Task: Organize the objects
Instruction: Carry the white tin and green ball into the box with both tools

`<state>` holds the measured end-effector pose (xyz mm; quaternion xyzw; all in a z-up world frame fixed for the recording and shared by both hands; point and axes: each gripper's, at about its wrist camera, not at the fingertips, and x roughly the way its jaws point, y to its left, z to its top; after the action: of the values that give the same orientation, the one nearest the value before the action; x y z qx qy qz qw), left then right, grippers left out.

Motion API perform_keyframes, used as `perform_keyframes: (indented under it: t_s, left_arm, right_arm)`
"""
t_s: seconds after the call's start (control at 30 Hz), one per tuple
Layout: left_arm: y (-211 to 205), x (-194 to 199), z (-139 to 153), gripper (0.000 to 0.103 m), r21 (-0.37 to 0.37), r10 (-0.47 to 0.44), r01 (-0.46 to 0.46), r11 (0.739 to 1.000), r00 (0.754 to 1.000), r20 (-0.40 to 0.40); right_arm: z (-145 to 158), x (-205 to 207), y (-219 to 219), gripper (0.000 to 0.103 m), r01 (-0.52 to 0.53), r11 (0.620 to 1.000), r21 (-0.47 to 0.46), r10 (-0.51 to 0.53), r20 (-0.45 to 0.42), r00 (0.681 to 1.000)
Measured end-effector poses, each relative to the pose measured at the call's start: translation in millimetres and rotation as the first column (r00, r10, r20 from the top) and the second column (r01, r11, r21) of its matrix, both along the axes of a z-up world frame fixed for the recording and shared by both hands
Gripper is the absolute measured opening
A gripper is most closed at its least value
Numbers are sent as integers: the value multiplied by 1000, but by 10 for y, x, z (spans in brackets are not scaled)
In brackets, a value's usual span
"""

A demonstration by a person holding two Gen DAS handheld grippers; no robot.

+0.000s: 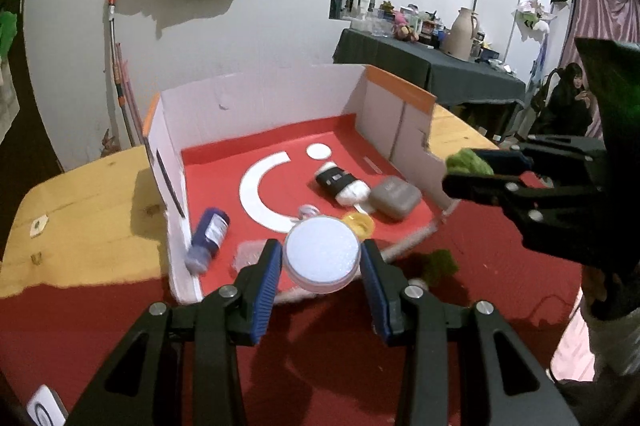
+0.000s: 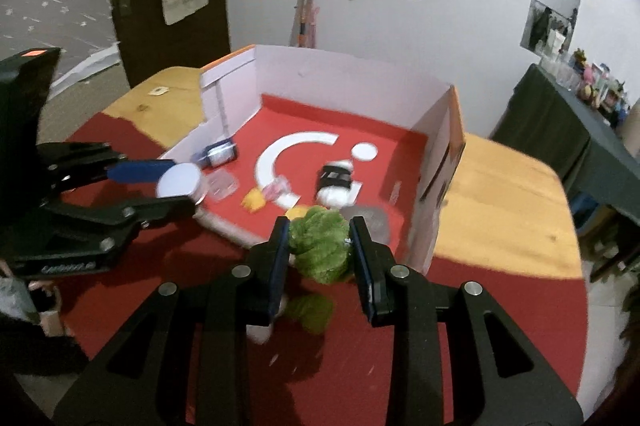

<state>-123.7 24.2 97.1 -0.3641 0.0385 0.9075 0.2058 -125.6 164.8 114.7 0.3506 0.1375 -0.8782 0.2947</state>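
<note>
My left gripper (image 1: 322, 262) is shut on a round white jar (image 1: 322, 256) and holds it over the front edge of the open cardboard box (image 1: 264, 94). My right gripper (image 2: 318, 246) is shut on a green plush toy (image 2: 318, 244), just in front of the box's near right corner. The right gripper also shows at the right of the left wrist view (image 1: 468, 172); the left gripper shows at the left of the right wrist view (image 2: 176, 188). Inside the red-floored box lie a blue bottle (image 1: 210, 232), a black-and-white roll (image 1: 340, 182), a grey case (image 1: 394, 198) and a yellow piece (image 1: 358, 222).
The box stands on a wooden table (image 1: 92, 202) partly covered by a red cloth (image 1: 320, 354). A small clear container (image 1: 250, 254) lies in the box near the front. A dark-clothed table (image 1: 424, 66) with clutter stands behind; a person (image 1: 572, 98) sits at the right.
</note>
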Motion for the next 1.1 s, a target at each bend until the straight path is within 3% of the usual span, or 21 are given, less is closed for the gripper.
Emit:
perform_keyframes:
  t_s: [0.5,1.1]
  left_arm:
    - [-15,-845,-193,42,-55,-22,28,998,994,108]
    - [87,-1263,-450,42,-98,-42,64,993,977,211]
  right_arm:
    - [-242,-821,-345,29,101,983,156,-111,53,992]
    - [-560,-1247,-460,29,165,951,262,-208,146,967]
